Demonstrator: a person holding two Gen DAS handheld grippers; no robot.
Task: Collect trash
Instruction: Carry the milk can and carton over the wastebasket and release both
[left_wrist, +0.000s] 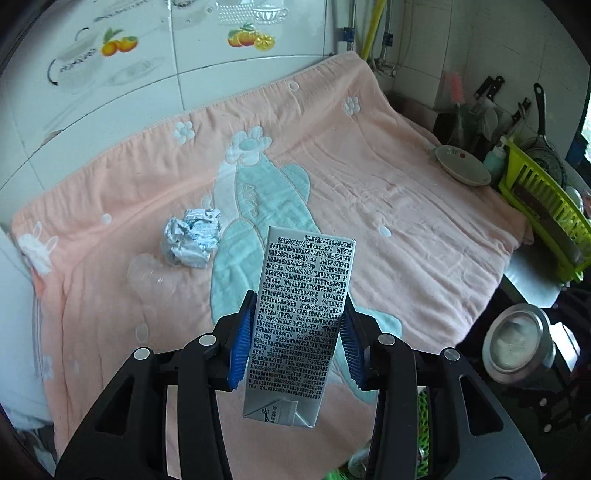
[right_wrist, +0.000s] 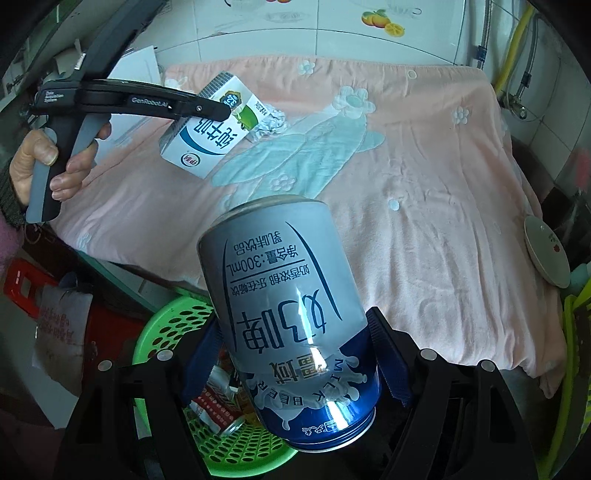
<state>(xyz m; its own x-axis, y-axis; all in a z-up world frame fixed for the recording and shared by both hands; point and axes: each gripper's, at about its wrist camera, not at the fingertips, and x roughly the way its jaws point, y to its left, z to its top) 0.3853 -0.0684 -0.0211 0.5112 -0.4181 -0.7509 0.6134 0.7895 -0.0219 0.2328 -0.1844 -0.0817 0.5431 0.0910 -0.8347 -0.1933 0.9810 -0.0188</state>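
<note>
My left gripper (left_wrist: 295, 343) is shut on a silver milk carton (left_wrist: 303, 314) and holds it above the pink towel (left_wrist: 388, 206). The same carton (right_wrist: 210, 129) and left gripper (right_wrist: 221, 110) show in the right wrist view at the upper left. A crumpled paper ball (left_wrist: 192, 240) lies on the towel left of the carton; it also shows in the right wrist view (right_wrist: 271, 122). My right gripper (right_wrist: 299, 358) is shut on a blue and silver milk beer can (right_wrist: 291, 314), held upside down over the green basket (right_wrist: 173, 325).
The green perforated basket holds several packets and a can (right_wrist: 221, 410). A shallow bowl (left_wrist: 461, 166) sits at the towel's right edge, next to a green dish rack (left_wrist: 546, 214). A metal pot (left_wrist: 517, 343) stands lower right. A tiled wall (left_wrist: 184, 74) is behind.
</note>
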